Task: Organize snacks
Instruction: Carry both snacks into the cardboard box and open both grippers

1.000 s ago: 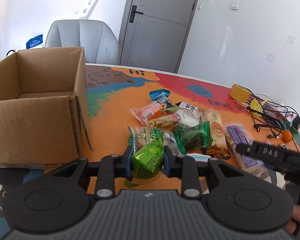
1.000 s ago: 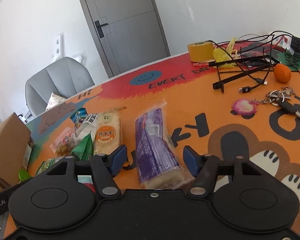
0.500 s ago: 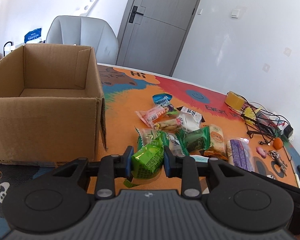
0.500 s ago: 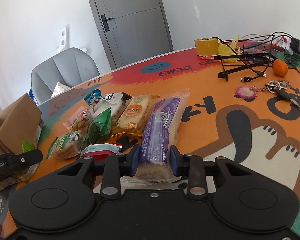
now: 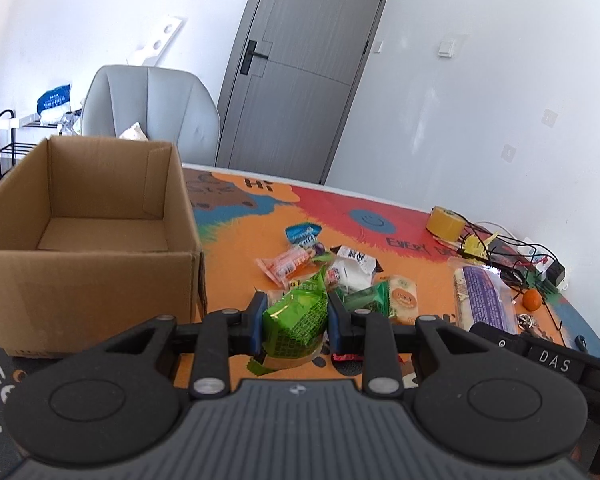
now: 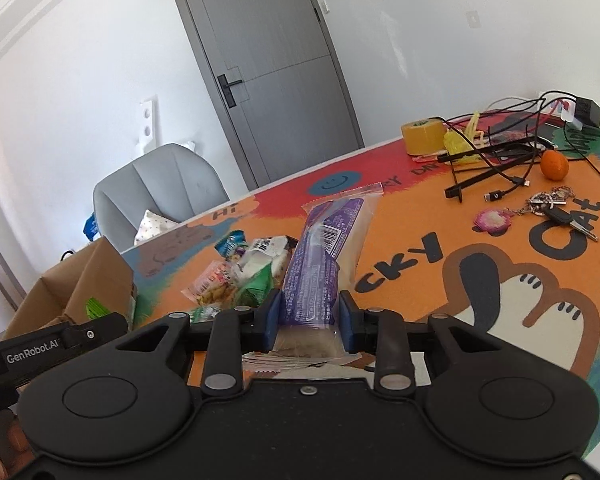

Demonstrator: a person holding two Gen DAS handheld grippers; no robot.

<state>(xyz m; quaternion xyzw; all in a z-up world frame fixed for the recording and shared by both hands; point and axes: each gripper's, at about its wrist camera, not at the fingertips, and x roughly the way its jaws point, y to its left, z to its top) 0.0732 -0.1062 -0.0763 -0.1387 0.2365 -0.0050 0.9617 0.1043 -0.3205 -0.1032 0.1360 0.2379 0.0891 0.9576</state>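
Left gripper (image 5: 294,320): closed on a green snack packet (image 5: 296,322), fingers pressing its two sides; packet lifted clear of the table (image 5: 236,240). Cardboard box (image 5: 88,208): open-topped, no contents visible, located forward and to the left of this gripper, near wall close by. Deciding relation for the coming move: box opening lies left of the held packet and slightly below it, so a leftward-forward carry over the near rim appears sufficient. Left gripper nearer to the box than the right.

Right gripper (image 6: 309,316): closed around a long purple snack bag (image 6: 320,256), gripped near its lower end. Long axis of the bag pointing away from the gripper, far end tilted upward and free of the table. Cardboard box (image 6: 84,280) well to the left in this view, beyond the left gripper (image 6: 52,344).

Remaining snacks (image 5: 332,272): loose pile on the table, right of the box.

Pose: both grippers held roughly level above the table, aimed forward. Risk judged: long bag may catch the box rim unless tipped end-first.
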